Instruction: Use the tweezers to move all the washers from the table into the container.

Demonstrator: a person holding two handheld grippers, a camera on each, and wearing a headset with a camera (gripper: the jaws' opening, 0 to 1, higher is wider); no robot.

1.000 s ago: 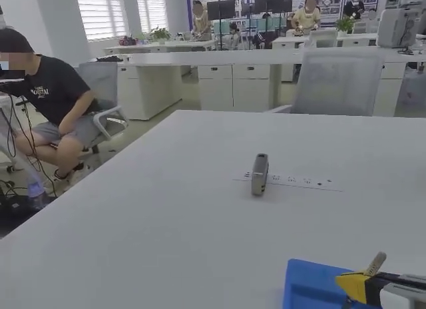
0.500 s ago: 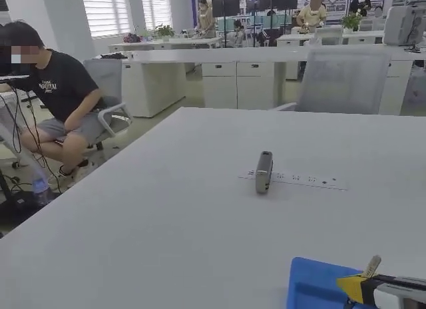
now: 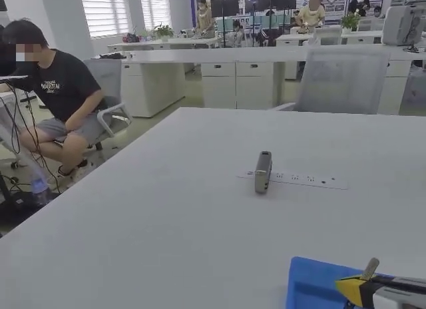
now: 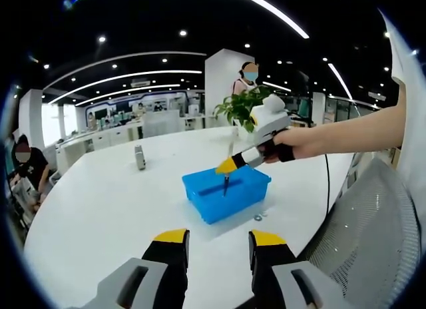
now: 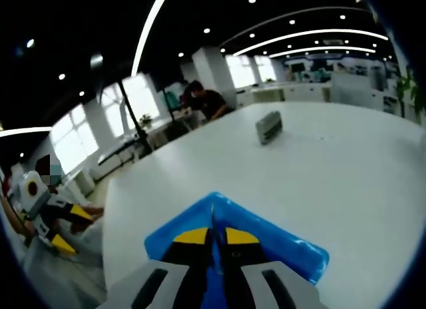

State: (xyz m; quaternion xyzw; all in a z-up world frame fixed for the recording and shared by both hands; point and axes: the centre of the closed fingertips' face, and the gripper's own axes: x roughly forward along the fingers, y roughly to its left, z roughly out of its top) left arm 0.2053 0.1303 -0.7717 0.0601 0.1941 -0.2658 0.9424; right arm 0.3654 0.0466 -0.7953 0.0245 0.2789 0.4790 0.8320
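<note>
Both jaws of your right tool clench the tweezers over the blue container. Your left tool hangs released.

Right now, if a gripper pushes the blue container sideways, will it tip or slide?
Probably slide: the blue container looks low and wide, resting flat on the smooth white table. It seems thin plastic, so likely light and easily nudged.

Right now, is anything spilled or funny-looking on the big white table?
Nothing is spilled or broken. A few tiny bits, probably washers, lie on the white table just outside the blue plastic container, near its corner. They are too small to tell for sure.
</note>
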